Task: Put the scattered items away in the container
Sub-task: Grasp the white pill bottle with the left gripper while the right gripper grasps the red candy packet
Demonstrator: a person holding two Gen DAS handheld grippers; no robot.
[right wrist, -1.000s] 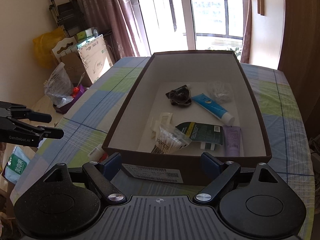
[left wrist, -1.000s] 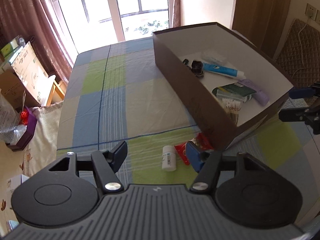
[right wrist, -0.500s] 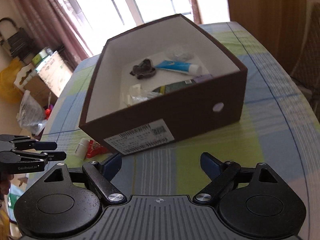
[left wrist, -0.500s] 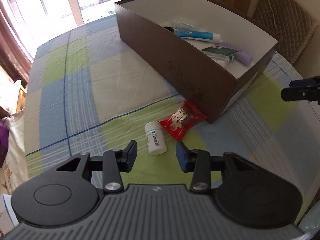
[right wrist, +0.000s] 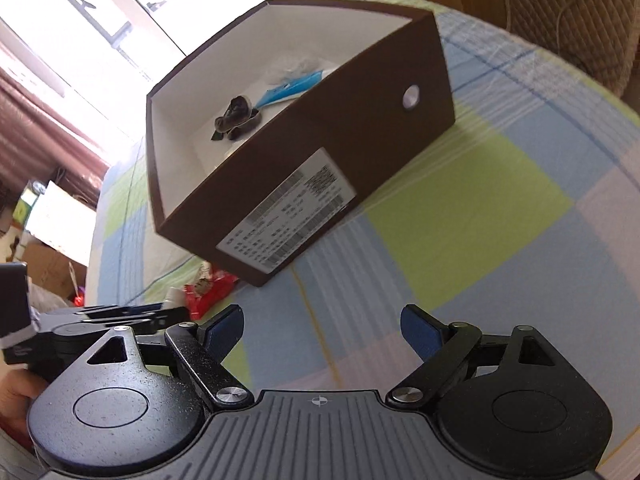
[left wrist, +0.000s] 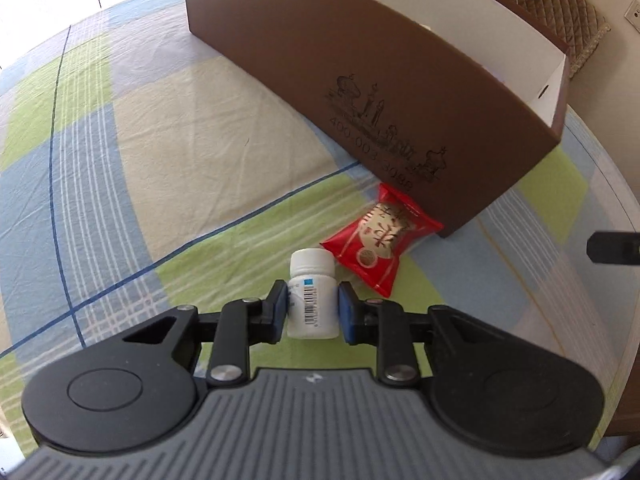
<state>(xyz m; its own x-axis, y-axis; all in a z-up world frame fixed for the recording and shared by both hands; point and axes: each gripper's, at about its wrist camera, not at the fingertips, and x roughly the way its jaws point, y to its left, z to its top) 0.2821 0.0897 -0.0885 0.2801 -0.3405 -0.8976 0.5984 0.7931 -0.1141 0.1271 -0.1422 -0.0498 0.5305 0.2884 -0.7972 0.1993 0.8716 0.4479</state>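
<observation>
Left claw [left wrist: 312, 310]: pads close in on both sides of the white bottle [left wrist: 311, 294]; they look to be touching it, so clamped or nearly so.
Right claw [right wrist: 322, 330]: fingers spread wide apart, holding nothing, low over the desk [right wrist: 460, 240] near the box's labelled end.
Bottle: lies on its side on the checked cloth, cap pointing toward the box [left wrist: 400, 92], body between the blue pads.
Red packet [left wrist: 380, 240]: flat on the cloth, just beyond the bottle, its far edge against the box's long wall.
Box: open-topped, brown outside, white inside; in the right wrist view a blue tube [right wrist: 294, 88] and a dark item [right wrist: 236, 118] lie in it.
Stage: judged as gripping the bottle to carry it into the box; bottle and packet are the only items seen outside.
Grip advice: squeeze across the body, not the cap end, and firmly, since the smooth round plastic could roll or slip out.
Lift advice: raise it clear above the tall wall before moving over, so that it does not knock the rim.
Risk: the packet sits close, so a sideways drag could shove it.
Release advice: let go low over a bare patch inside.
</observation>
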